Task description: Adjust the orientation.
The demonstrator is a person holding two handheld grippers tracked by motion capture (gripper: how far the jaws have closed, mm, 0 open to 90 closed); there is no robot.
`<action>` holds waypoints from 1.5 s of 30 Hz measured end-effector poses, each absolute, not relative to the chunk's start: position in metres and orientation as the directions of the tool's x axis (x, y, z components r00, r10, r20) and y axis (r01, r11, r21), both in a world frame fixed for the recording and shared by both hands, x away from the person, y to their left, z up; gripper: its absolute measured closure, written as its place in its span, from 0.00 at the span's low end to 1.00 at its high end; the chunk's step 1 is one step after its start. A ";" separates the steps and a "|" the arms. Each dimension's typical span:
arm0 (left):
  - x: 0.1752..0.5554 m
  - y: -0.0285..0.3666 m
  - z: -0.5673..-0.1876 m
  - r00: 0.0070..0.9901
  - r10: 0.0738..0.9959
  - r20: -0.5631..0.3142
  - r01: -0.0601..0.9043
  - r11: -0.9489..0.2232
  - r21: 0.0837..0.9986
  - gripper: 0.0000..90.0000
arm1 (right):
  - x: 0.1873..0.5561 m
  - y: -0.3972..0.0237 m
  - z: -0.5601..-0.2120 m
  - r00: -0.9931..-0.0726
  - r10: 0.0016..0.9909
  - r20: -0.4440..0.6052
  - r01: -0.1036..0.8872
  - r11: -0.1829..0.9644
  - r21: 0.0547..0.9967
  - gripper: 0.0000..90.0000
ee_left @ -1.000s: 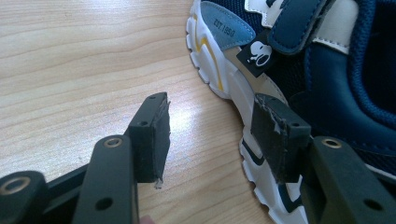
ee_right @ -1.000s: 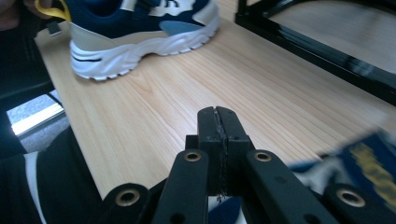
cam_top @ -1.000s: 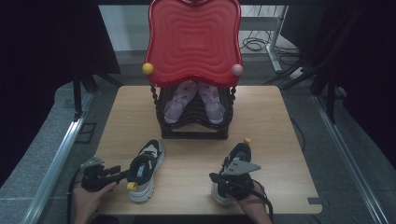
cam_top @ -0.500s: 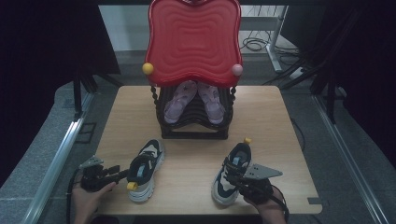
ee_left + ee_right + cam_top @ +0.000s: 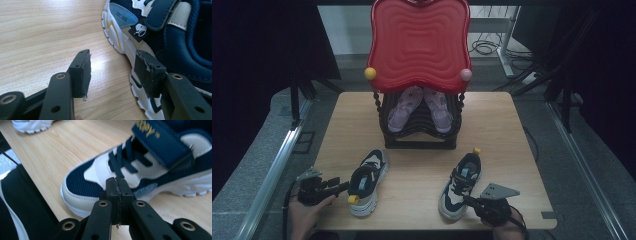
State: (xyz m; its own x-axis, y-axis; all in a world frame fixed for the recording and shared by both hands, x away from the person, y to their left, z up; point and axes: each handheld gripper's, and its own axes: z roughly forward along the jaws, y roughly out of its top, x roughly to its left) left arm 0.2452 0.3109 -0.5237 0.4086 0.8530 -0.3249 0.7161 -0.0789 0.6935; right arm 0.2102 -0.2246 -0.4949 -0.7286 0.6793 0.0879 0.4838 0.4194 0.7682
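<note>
Near the front edge of the light wooden desk (image 5: 512, 125) lie two navy-and-white child's sneakers with thick white rubber soles and a strap across the instep, one toward the front left corner (image 5: 368, 181), the other toward the front right (image 5: 460, 185). Each looks light, with a soft mesh upper that would give under a pinch, while the sole and padded heel collar look firmer; the heel collar or the strap seems the surest place to take hold, as the rounded toe could slip. The left gripper (image 5: 343, 186) has its jaws spread, one pad (image 5: 147, 72) right against the white sole of the left sneaker (image 5: 175, 42), the other over bare wood; nothing is pinched. The right gripper (image 5: 468, 200) has its jaws pressed together on nothing, its tip just at the toe end of the right sneaker (image 5: 140, 167). Farther back, mid-desk, a black ribbed rack (image 5: 419, 132) holds a pair of pink shoes (image 5: 421, 107) under a red wavy plastic panel (image 5: 419, 45).
</note>
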 end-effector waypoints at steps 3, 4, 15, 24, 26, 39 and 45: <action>0.245 0.311 -0.524 0.410 0.852 -0.325 0.717 -0.080 0.693 0.52 | 0.209 -0.225 -0.499 -0.730 0.677 0.092 0.492 0.427 0.759 1.00; 0.245 0.311 -0.524 0.410 0.852 -0.325 0.717 -0.080 0.693 0.52 | 0.209 -0.226 -0.500 -0.731 0.676 0.097 0.494 0.426 0.758 1.00; 0.245 0.310 -0.524 0.411 0.852 -0.325 0.717 -0.082 0.692 0.52 | 0.208 -0.223 -0.501 -0.738 0.669 0.090 0.491 0.441 0.751 1.00; 0.245 0.310 -0.524 0.413 0.851 -0.323 0.716 -0.085 0.693 0.52 | 0.213 -0.195 -0.500 -0.768 0.637 0.067 0.464 0.480 0.745 1.00; 0.244 0.311 -0.523 0.410 0.853 -0.323 0.715 -0.081 0.695 0.52 | 0.214 -0.190 -0.499 -0.772 0.633 0.060 0.457 0.487 0.744 1.00; 0.245 0.311 -0.523 0.410 0.854 -0.322 0.716 -0.082 0.694 0.52 | 0.219 -0.171 -0.499 -0.780 0.624 0.037 0.436 0.501 0.748 1.00; 0.245 0.311 -0.524 0.408 0.854 -0.322 0.716 -0.080 0.693 0.52 | 0.223 -0.162 -0.499 -0.778 0.627 0.037 0.436 0.497 0.751 1.00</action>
State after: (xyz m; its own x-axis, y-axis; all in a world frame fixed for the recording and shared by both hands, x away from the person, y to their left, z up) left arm 0.2449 0.3114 -0.5238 0.4077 0.8543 -0.3224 0.7163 -0.0803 0.6931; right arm 0.2228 -0.1615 -0.4990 -0.7782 0.6269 0.0370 0.4357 0.4966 0.7507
